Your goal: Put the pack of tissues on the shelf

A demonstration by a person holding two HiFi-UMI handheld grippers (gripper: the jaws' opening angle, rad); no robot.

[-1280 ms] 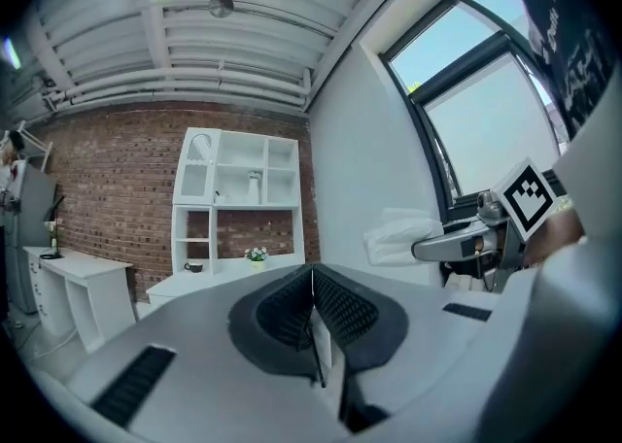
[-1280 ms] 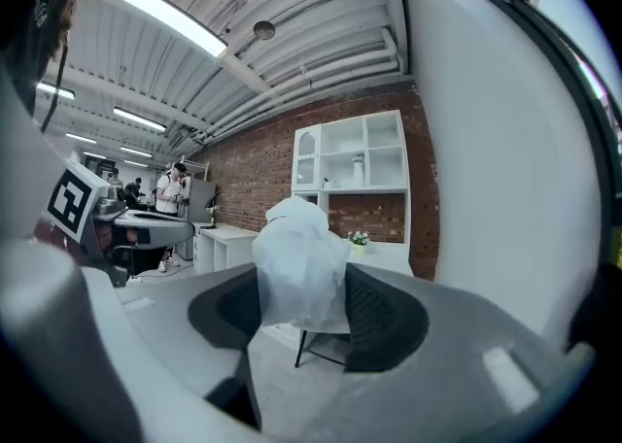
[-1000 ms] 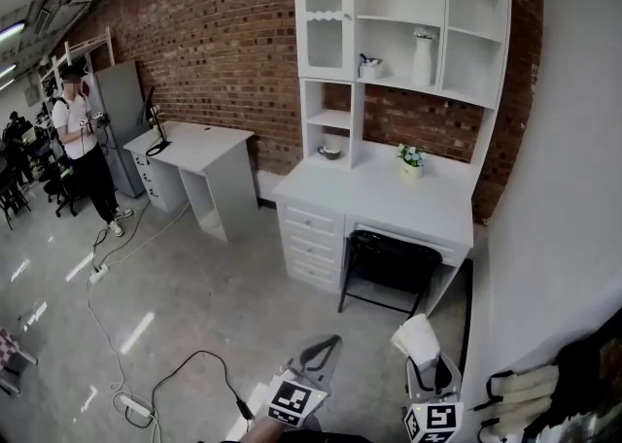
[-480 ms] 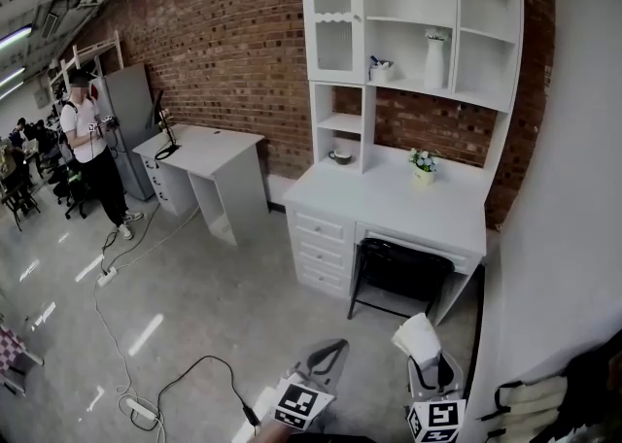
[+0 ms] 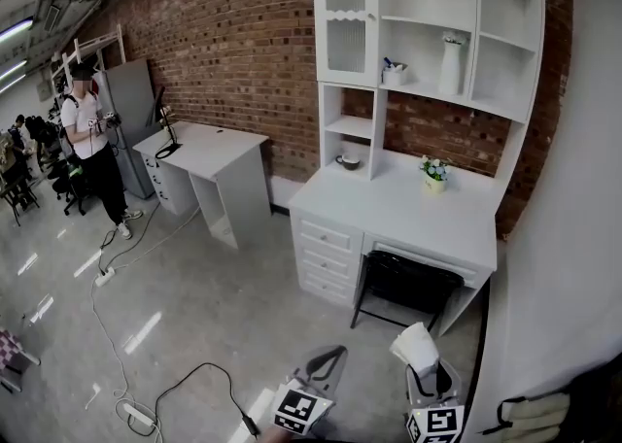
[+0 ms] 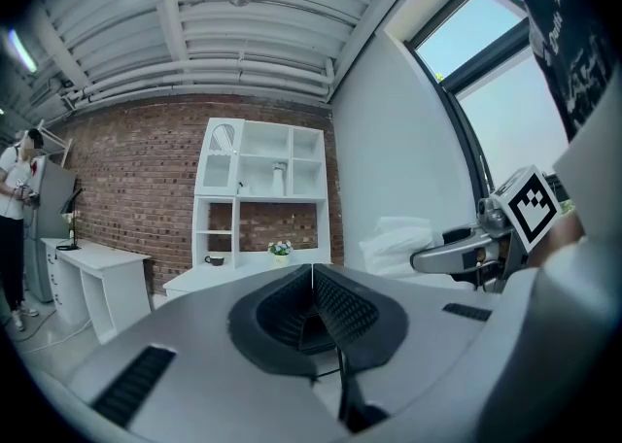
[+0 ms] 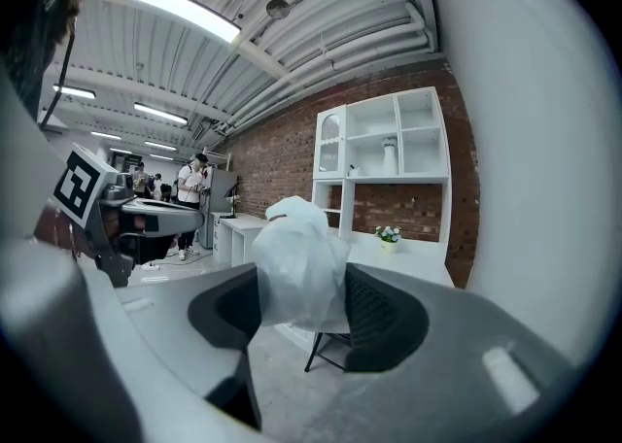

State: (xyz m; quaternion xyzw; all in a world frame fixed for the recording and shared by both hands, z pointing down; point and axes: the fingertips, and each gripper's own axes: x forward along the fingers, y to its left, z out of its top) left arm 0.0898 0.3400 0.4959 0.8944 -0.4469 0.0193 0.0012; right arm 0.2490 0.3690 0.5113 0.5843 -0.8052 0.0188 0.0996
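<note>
The pack of tissues (image 7: pixel 296 266) is a white plastic-wrapped pack pinched between the jaws of my right gripper (image 7: pixel 303 307), which is shut on it. In the head view the pack of tissues (image 5: pixel 416 345) sticks up from the right gripper (image 5: pixel 428 378) at the bottom edge. My left gripper (image 5: pixel 323 365) is beside it, shut with nothing in it; its jaws meet in the left gripper view (image 6: pixel 312 281). The white shelf unit (image 5: pixel 428 33) stands on a white desk (image 5: pixel 408 208) against the brick wall, well ahead of both grippers.
A vase (image 5: pixel 450 66), a small holder (image 5: pixel 393 73), a bowl (image 5: pixel 349 162) and a flower pot (image 5: pixel 433 174) sit on the shelf unit and desk. A black chair (image 5: pixel 408 286) is tucked under the desk. A second desk (image 5: pixel 204 174), a floor cable (image 5: pixel 175 383) and a person (image 5: pixel 89 145) stand left. White wall (image 5: pixel 573 266) at right.
The view has shifted so the shelf unit and desk sit further right and slightly lower in the frame. Both grippers keep their places and the tissues stay held.
</note>
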